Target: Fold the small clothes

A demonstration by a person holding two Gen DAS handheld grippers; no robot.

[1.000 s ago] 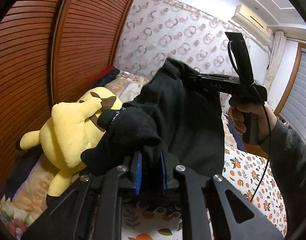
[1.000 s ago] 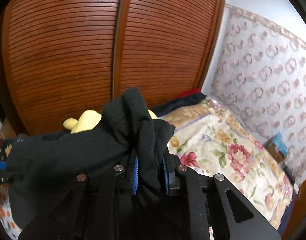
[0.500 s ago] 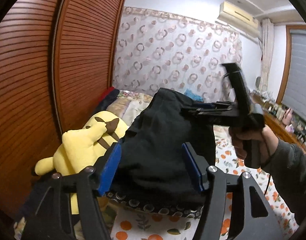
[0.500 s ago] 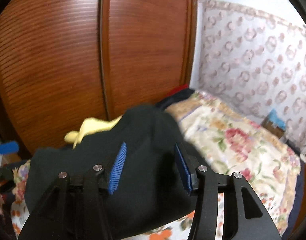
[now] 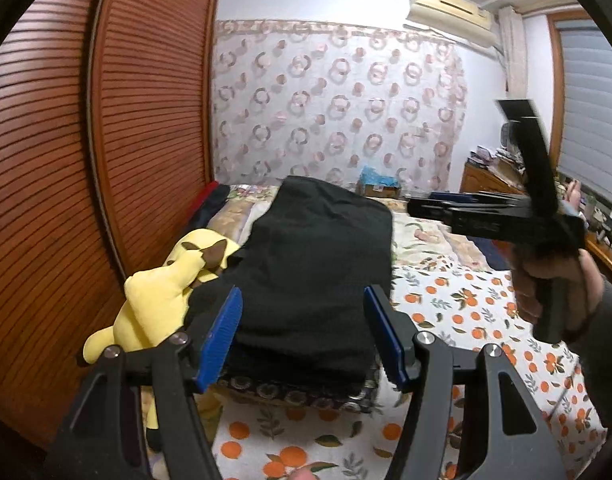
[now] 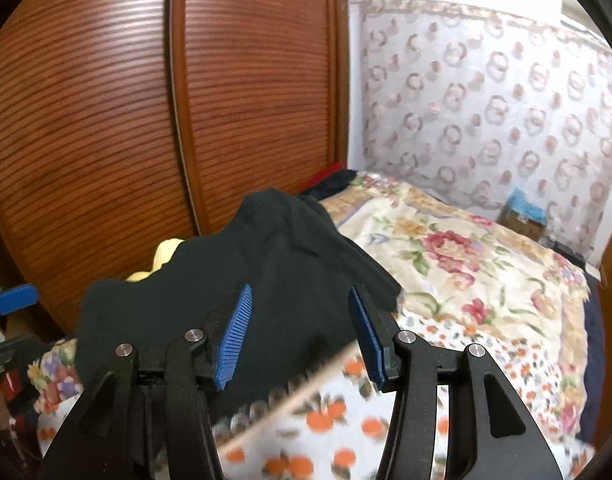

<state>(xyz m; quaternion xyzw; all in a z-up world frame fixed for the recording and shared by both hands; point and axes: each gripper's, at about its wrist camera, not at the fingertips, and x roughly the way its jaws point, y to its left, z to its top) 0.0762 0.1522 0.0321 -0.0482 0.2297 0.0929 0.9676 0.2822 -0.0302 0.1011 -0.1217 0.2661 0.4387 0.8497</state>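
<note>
A black garment [image 5: 318, 248] lies folded on a dark cloth with a ring-patterned edge [image 5: 298, 394], on the bed. My left gripper [image 5: 302, 296] is open, its blue pads [image 5: 222, 332] apart on either side of the garment's near end and not pressing it. In the right wrist view the same garment [image 6: 282, 264] lies slumped beyond my right gripper [image 6: 301, 292], which is also open with nothing pinched. From the left wrist view the right gripper [image 5: 422, 204] hovers to the right of the garment, held by a hand [image 5: 546, 292].
A yellow plush toy [image 5: 162, 300] lies against the garment's left side. Slatted wooden wardrobe doors [image 5: 146, 120] stand close on the left. The orange-print sheet [image 5: 466, 312] and a floral quilt [image 6: 466, 264] cover the bed. A blue-topped box [image 5: 376, 182] sits by the curtain.
Both grippers were shut on bunched corners of the black garment; they have opened and let go. The garment has dropped flat onto the pile, and both hands have drawn back from it.
</note>
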